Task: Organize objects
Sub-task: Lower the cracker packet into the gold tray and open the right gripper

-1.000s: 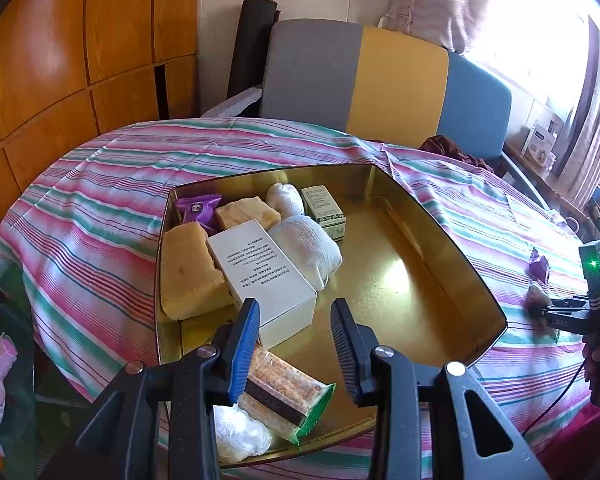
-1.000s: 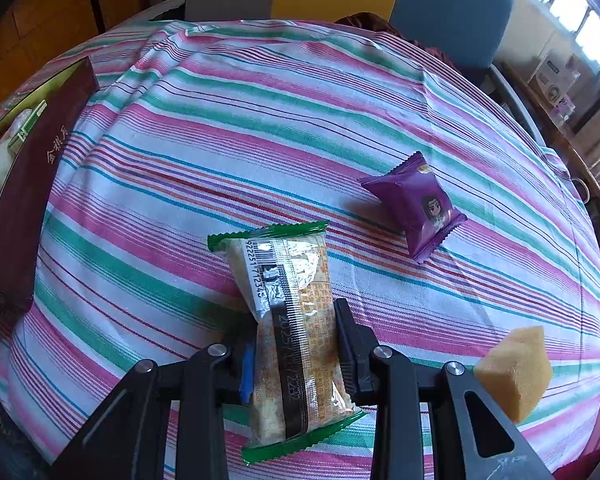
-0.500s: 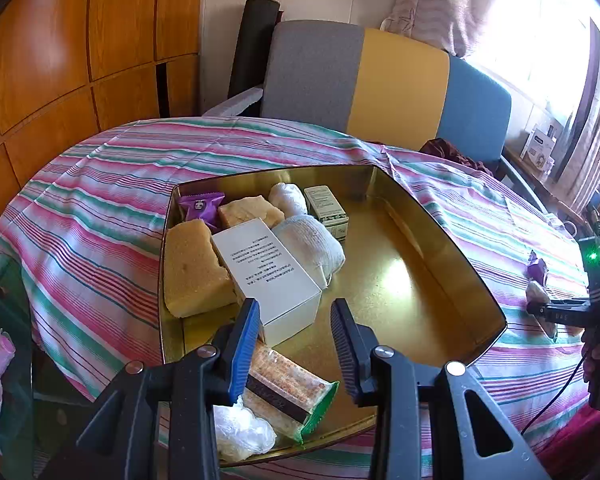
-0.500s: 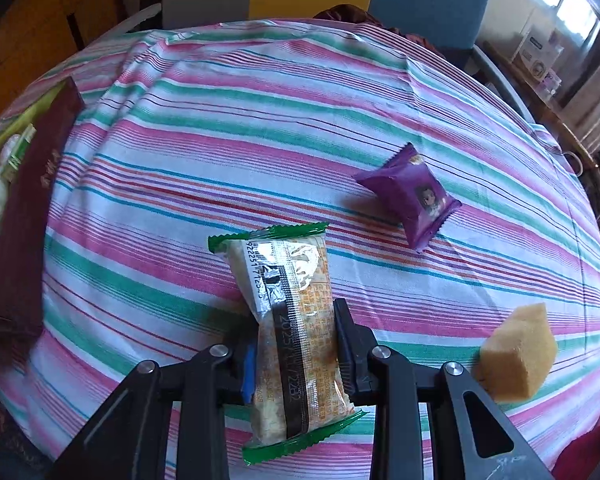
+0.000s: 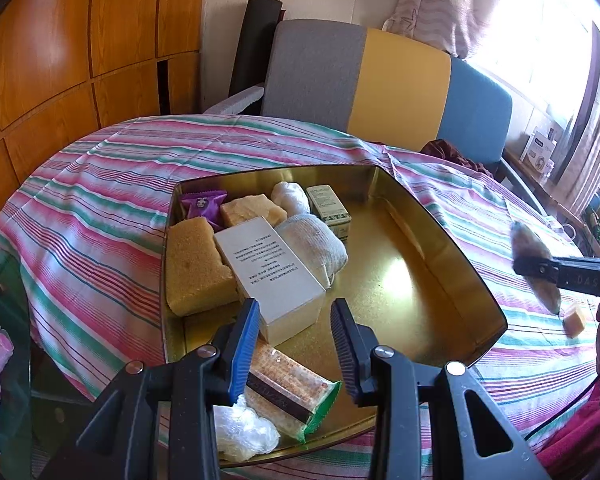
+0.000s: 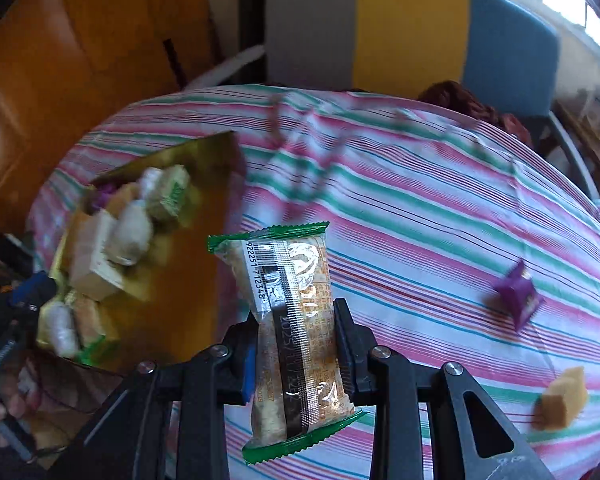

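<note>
The right tool [image 6: 296,356] pinches a green-edged clear biscuit packet [image 6: 292,320] above the striped worktop [image 6: 440,232], the gold rectangular tin tray [image 6: 180,280] at its nine o'clock. The left tool [image 5: 294,344] hangs spread and empty over that tray's near end.

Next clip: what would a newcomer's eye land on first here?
The right tongs clamp a green-edged snack packet, held above the striped tablecloth. To its left sits a gold tin packed with boxes, sponges and snacks, with the left tongs open over a matching packet.
</note>
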Demonstrator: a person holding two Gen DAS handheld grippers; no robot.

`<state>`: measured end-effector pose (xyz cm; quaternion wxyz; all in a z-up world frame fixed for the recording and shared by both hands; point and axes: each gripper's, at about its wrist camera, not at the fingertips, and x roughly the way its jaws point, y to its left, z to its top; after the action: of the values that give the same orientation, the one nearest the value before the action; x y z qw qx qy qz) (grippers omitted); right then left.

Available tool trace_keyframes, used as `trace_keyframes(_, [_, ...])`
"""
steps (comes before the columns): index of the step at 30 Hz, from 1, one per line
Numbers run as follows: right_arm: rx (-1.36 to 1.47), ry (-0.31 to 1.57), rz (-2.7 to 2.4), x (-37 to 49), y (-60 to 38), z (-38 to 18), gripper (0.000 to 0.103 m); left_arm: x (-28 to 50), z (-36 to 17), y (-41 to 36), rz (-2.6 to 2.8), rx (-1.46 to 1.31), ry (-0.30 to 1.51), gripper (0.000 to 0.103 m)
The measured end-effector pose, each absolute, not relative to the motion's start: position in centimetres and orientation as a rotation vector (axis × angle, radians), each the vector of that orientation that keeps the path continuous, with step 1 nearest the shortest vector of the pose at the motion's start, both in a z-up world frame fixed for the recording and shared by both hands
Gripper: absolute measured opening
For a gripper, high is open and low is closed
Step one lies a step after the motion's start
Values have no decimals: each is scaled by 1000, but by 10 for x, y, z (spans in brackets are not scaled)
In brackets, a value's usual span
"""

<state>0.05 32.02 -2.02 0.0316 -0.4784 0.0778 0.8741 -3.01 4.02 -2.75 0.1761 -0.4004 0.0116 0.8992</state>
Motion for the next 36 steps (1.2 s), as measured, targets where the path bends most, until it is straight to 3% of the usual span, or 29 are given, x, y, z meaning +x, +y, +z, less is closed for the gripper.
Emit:
trace_keyframes(9, [-1575, 202, 2828, -52, 238, -14, 32, -37, -25, 4, 2620, -1155, -47, 37])
trace_keyframes(19, [-1778, 174, 2643, -119, 206, -76, 33, -45, -38, -2, 2597, -1204, -64, 37])
trace_keyframes(25, [-1771, 174, 2656, -129, 199, -91, 37, -48, -45, -2, 2595, -1234, -61, 37])
trace_keyframes(31, [-1732, 250, 2682, -120, 209, -85, 52, -47, -46, -3, 2605, -1234, -69, 37])
trace_keyframes(36, [-1664, 244, 2735, -105, 210, -72, 53, -46, -43, -3, 2612, -1219, -74, 37])
